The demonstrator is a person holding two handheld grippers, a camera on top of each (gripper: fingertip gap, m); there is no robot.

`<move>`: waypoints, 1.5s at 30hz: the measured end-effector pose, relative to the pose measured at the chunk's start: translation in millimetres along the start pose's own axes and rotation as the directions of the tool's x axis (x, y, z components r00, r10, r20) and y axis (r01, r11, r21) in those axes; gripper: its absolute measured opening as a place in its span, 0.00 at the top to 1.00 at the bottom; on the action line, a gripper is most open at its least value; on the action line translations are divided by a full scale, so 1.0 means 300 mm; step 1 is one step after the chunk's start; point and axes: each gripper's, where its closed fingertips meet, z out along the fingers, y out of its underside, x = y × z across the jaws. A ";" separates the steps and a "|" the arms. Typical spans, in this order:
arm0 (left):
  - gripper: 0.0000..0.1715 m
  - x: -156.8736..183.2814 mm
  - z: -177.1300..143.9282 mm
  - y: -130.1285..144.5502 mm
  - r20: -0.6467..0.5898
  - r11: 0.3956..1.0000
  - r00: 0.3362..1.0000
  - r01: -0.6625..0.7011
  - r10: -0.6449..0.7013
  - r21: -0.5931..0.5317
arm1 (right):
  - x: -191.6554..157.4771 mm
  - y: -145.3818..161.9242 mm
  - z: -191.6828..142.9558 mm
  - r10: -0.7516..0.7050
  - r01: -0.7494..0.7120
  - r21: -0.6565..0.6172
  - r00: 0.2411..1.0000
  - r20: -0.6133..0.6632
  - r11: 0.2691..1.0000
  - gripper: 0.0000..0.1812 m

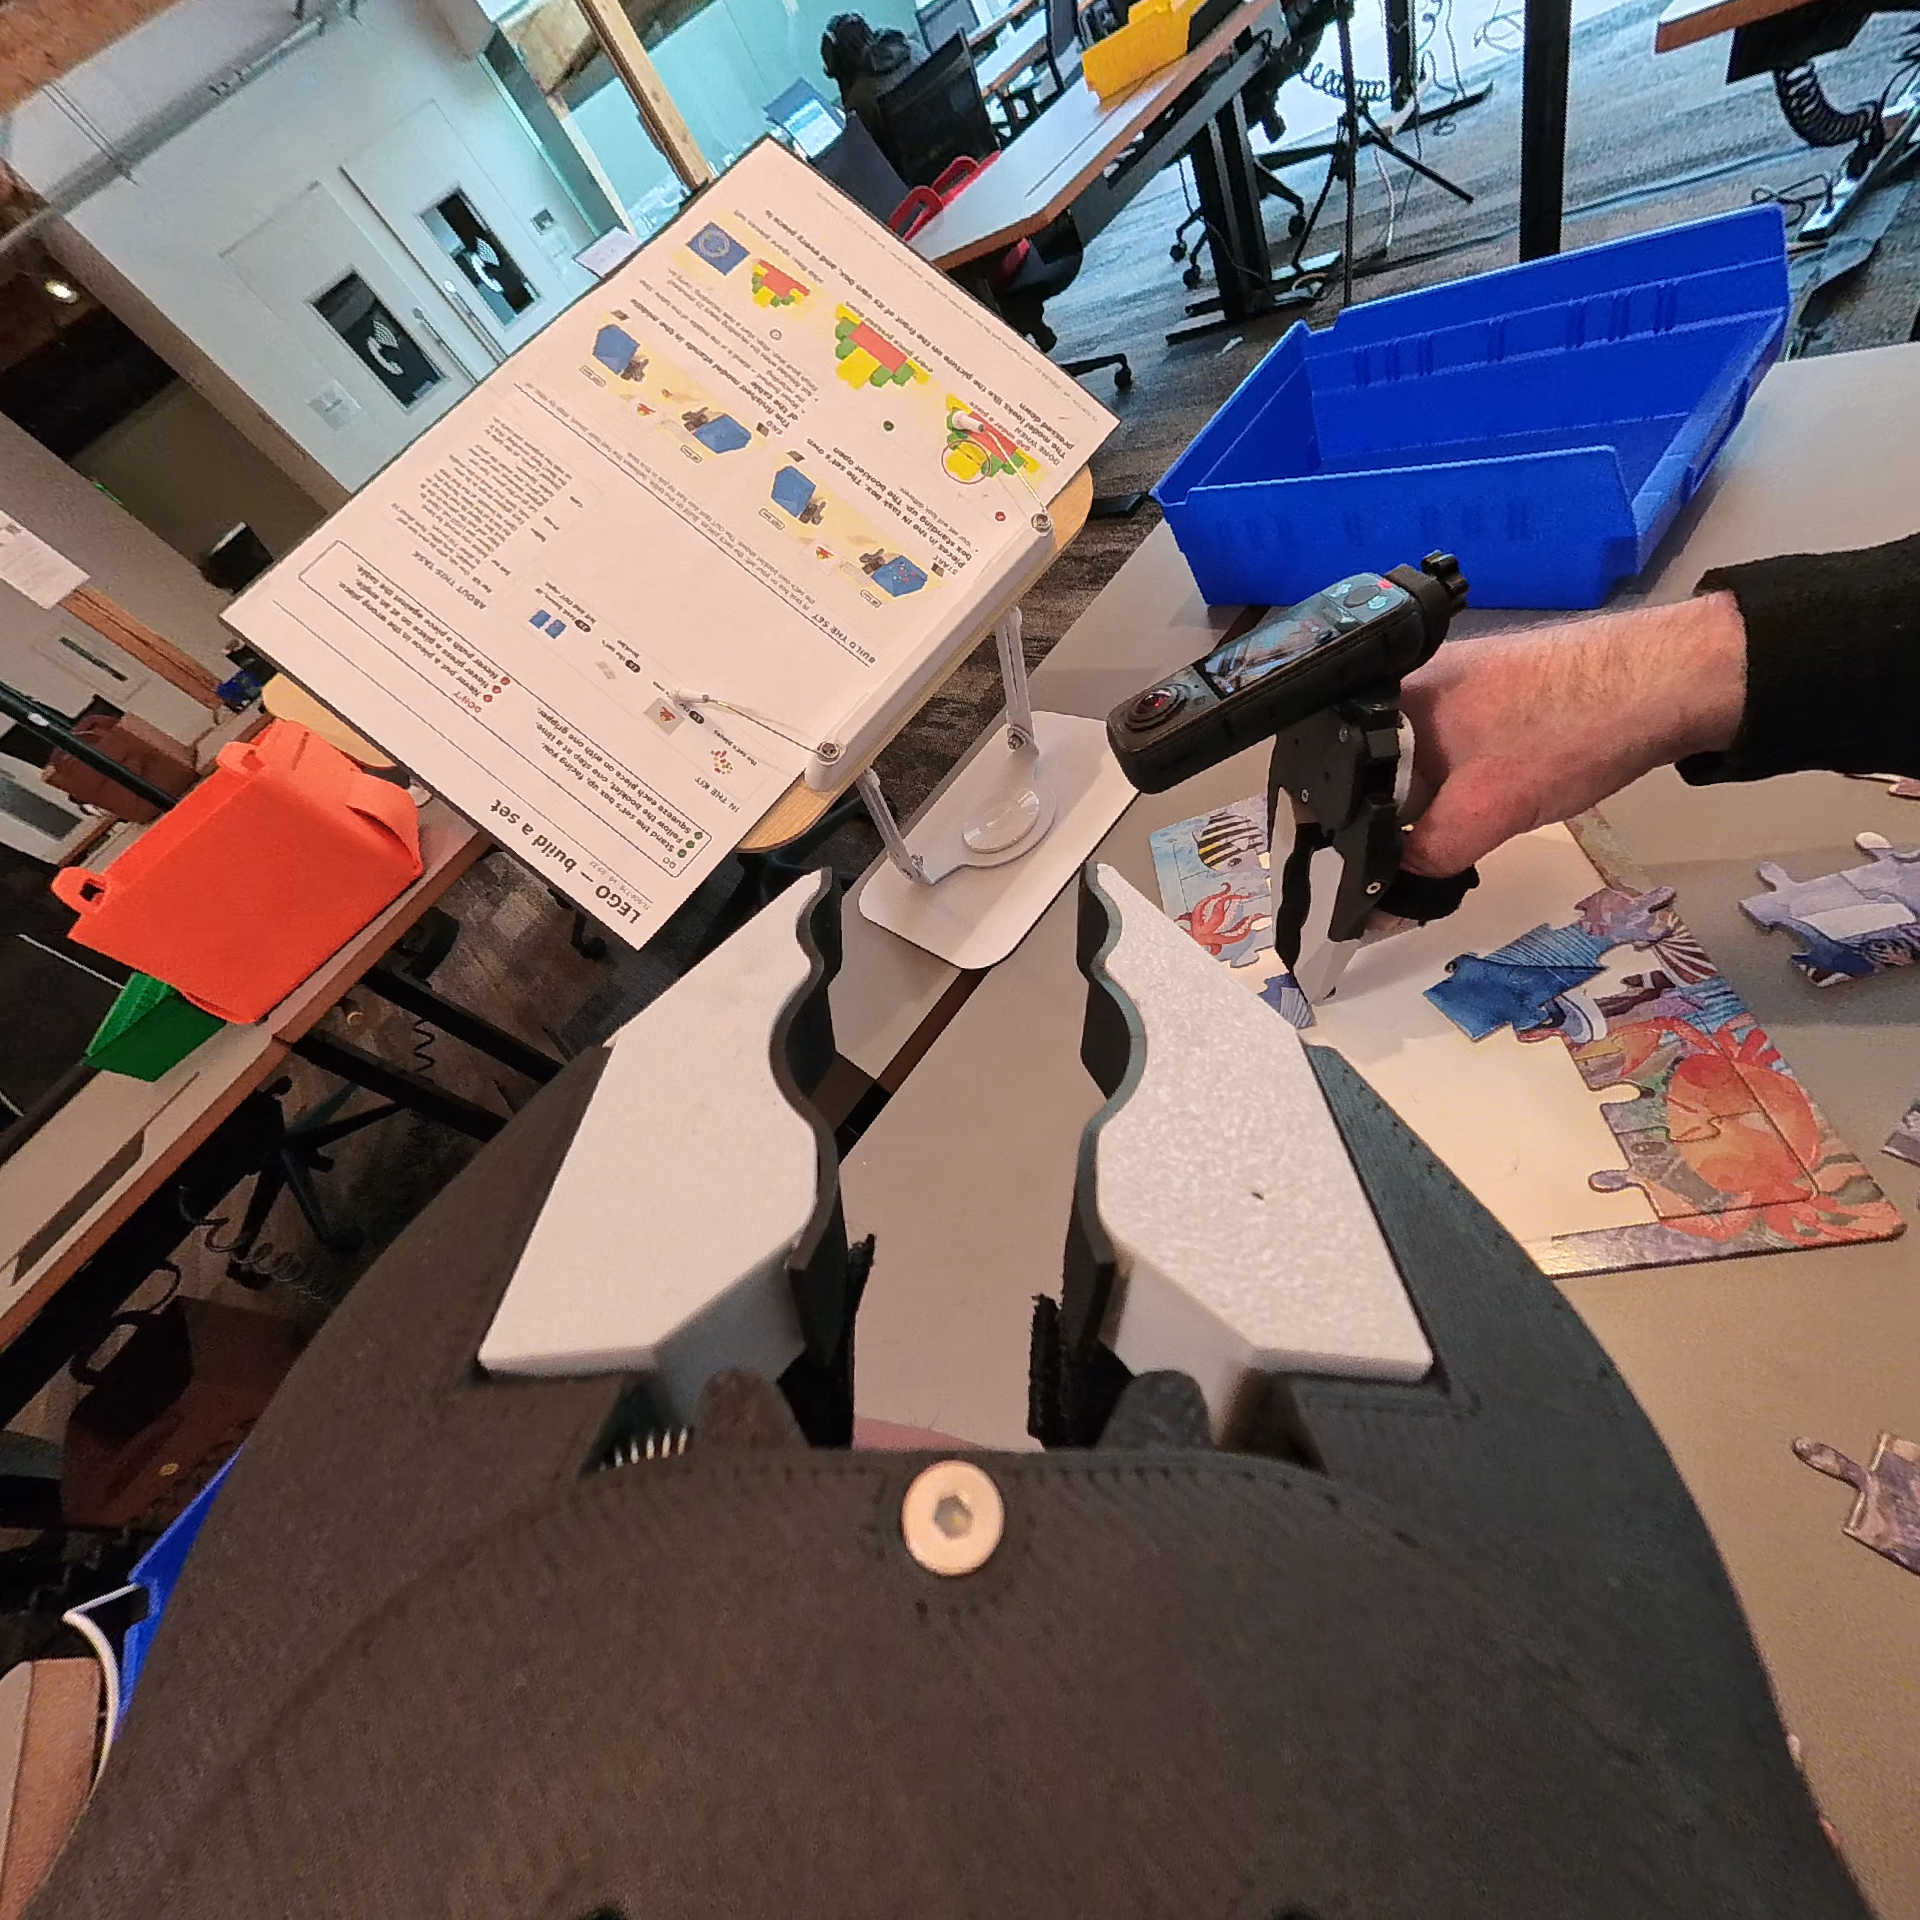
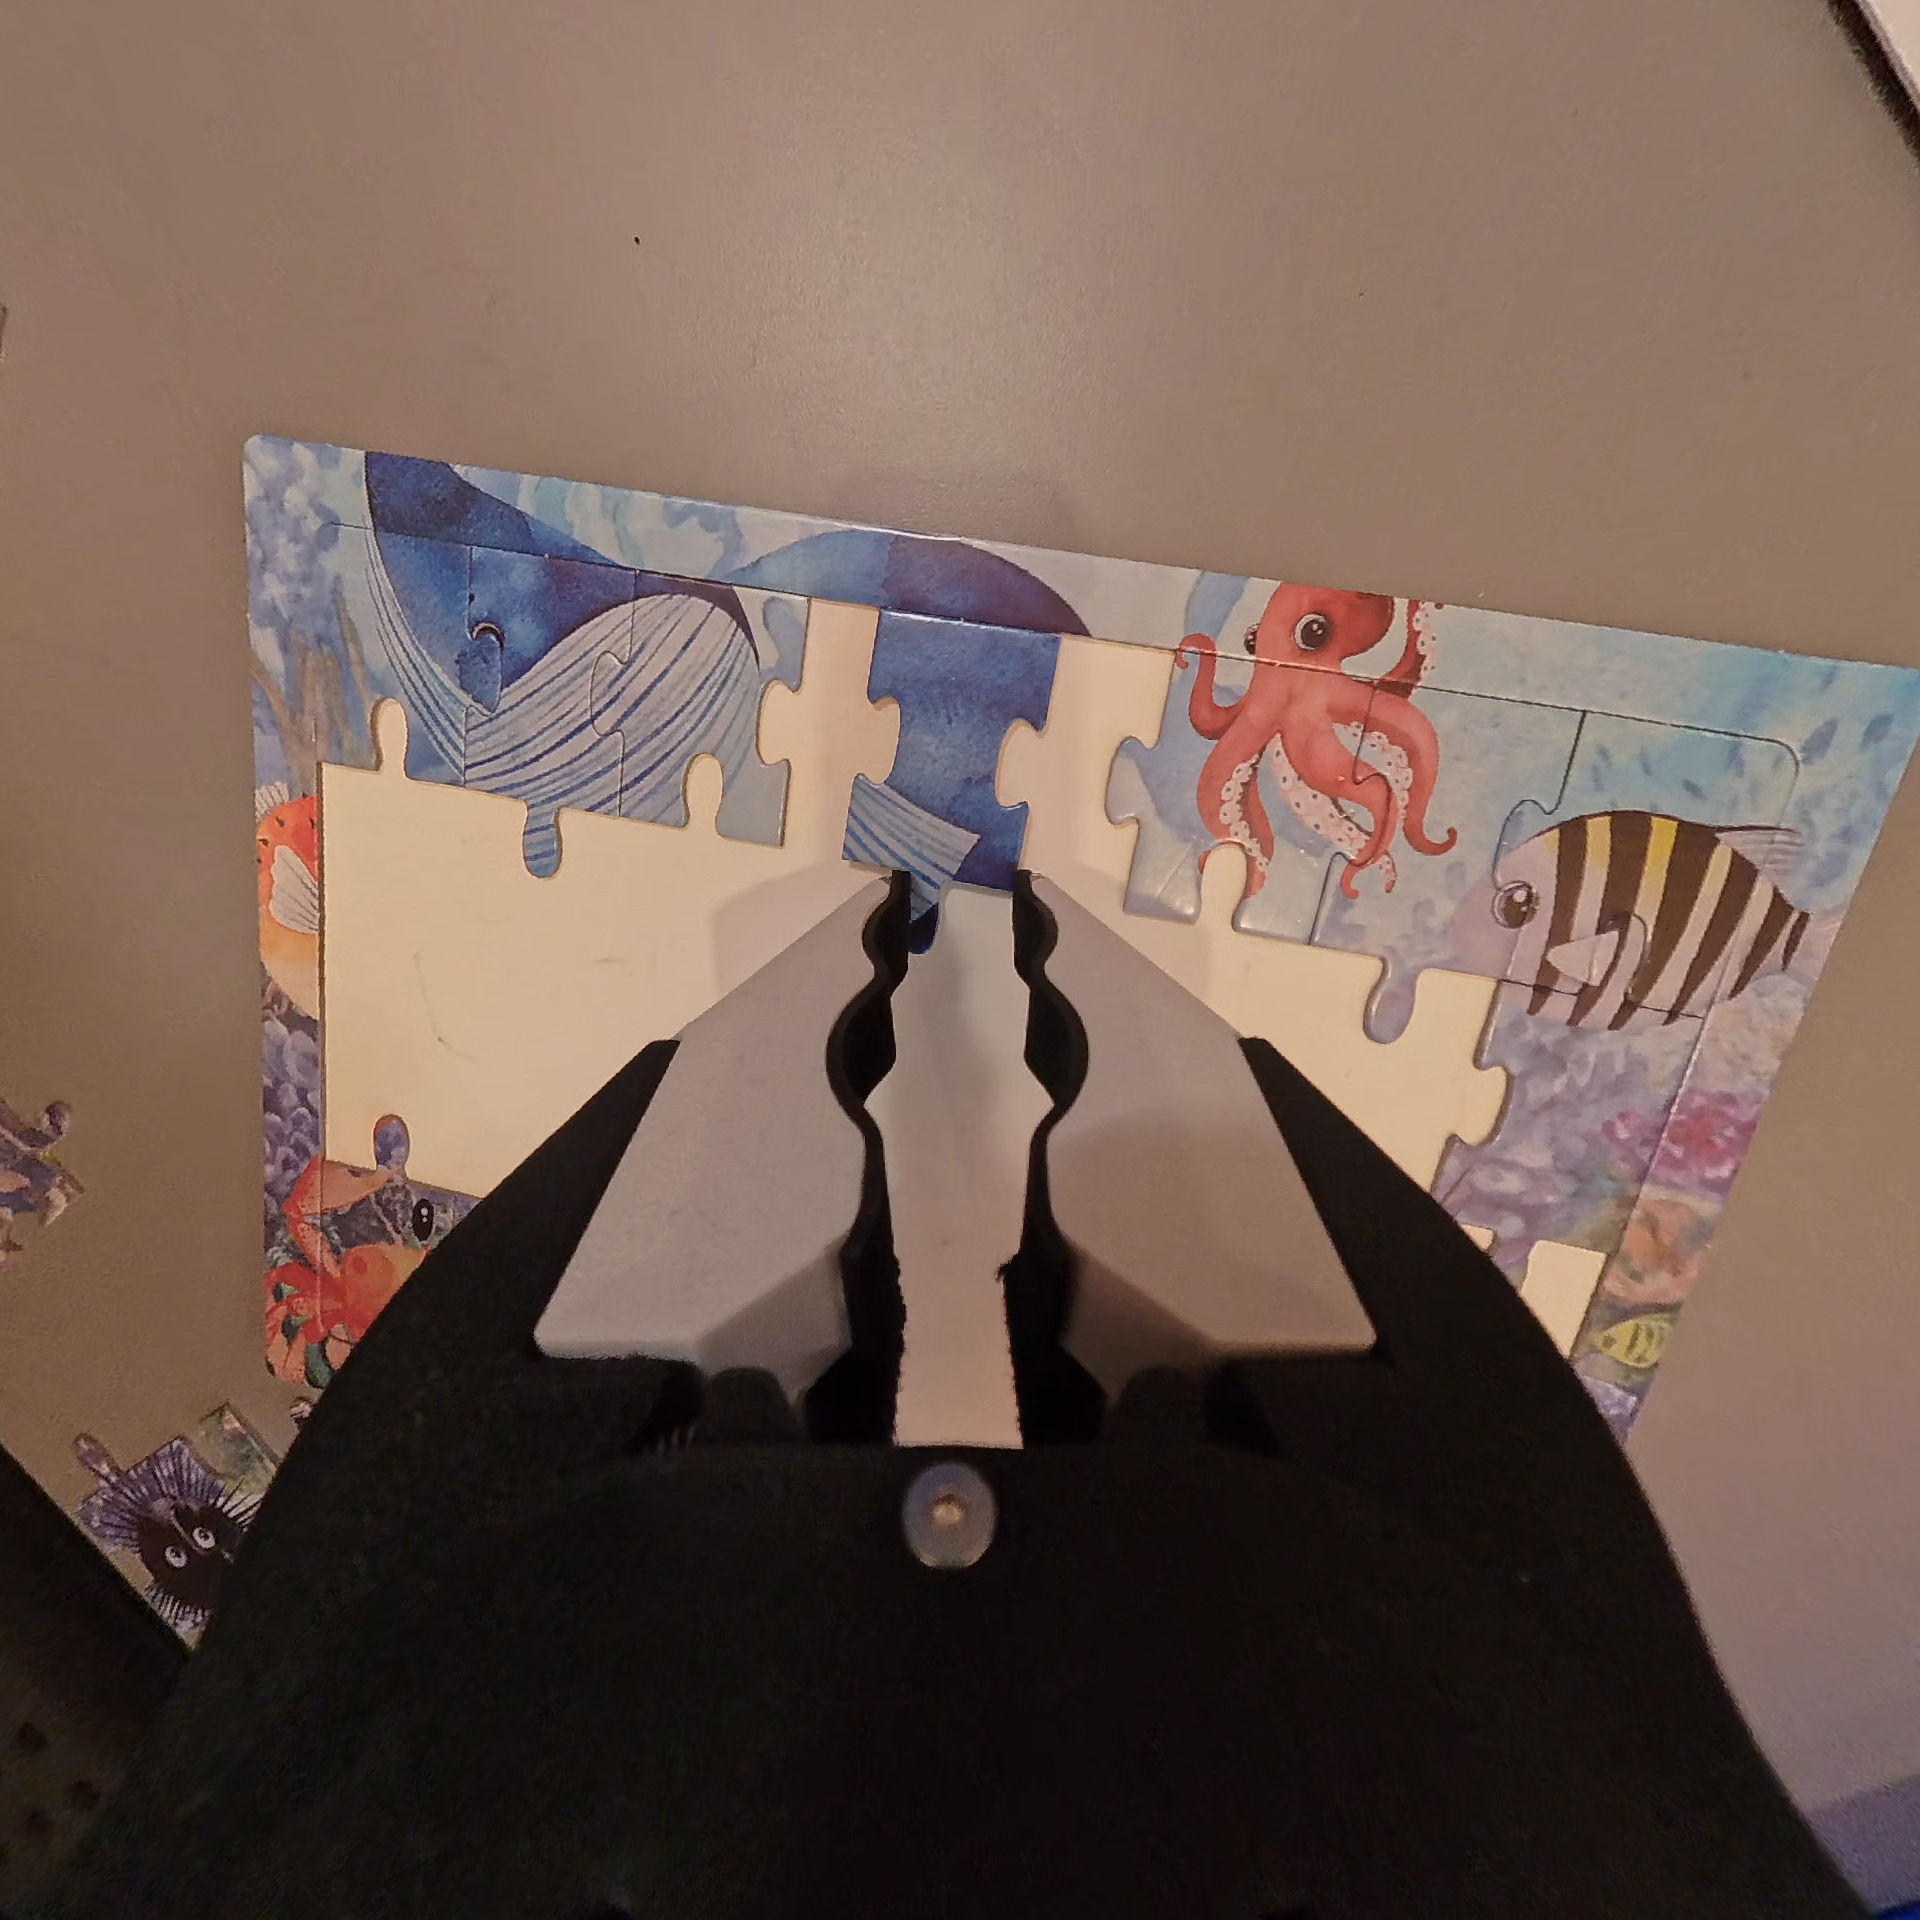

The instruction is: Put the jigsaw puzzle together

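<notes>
Over puzzle tray [image 2: 286, 644], right gripper [image 2: 954, 883] open at blue piece [image 2: 951, 727].

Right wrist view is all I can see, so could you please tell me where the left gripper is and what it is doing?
Observer: The left gripper is open and empty. It is held off to one side of the puzzle board and points toward a printed sheet on a stand.
Operator: Thank you. Are there any loose pieces outside my picture?
Observer: Yes, a pale blue loose piece lies on the table beside the board, near the crab corner.
Operator: Is anything else on the table?
Observer: A blue bin stands past the hand that holds the right gripper.
</notes>
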 end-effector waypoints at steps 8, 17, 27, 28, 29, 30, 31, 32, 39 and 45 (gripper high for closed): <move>0.74 0.003 0.004 0.000 -0.003 1.000 1.000 -0.002 0.002 -0.002 | 0.002 0.001 -0.001 -0.001 0.001 0.000 1.000 0.000 1.000 0.90; 0.74 0.006 0.008 0.000 -0.006 1.000 1.000 -0.003 0.003 -0.004 | 0.000 -0.003 0.002 -0.010 0.010 -0.005 1.000 -0.001 1.000 0.90; 0.74 0.008 0.015 0.003 -0.008 1.000 1.000 -0.005 0.005 -0.009 | -0.009 -0.003 -0.004 -0.022 0.022 -0.008 1.000 0.001 1.000 0.90; 0.74 0.007 0.014 0.003 -0.007 1.000 1.000 -0.005 0.005 -0.009 | -0.012 -0.001 -0.009 -0.024 0.024 -0.005 1.000 0.001 1.000 0.90; 0.74 0.007 0.014 0.002 -0.007 1.000 1.000 -0.004 0.004 -0.007 | -0.015 -0.001 -0.017 -0.025 0.025 0.000 1.000 -0.001 1.000 0.90; 0.74 0.006 0.013 0.002 -0.007 1.000 1.000 -0.004 0.003 -0.007 | -0.020 0.000 -0.026 -0.028 0.028 0.008 1.000 -0.002 1.000 0.90; 0.74 0.006 0.013 0.003 -0.006 1.000 1.000 -0.004 0.004 -0.007 | -0.025 0.002 -0.037 -0.029 0.030 0.014 1.000 -0.004 0.999 0.90; 0.74 0.006 0.013 0.003 -0.006 1.000 1.000 -0.004 0.004 -0.008 | -0.028 0.006 -0.048 -0.032 0.032 0.020 0.999 -0.008 0.999 0.90; 0.74 0.010 0.012 -0.003 -0.008 1.000 1.000 -0.007 0.007 -0.003 | -0.045 0.061 -0.133 -0.033 0.034 0.051 0.999 -0.030 0.998 0.90; 0.75 0.010 0.008 -0.006 -0.007 1.000 1.000 -0.007 0.007 0.000 | -0.084 0.123 -0.194 -0.043 0.045 0.077 0.999 -0.029 0.996 0.90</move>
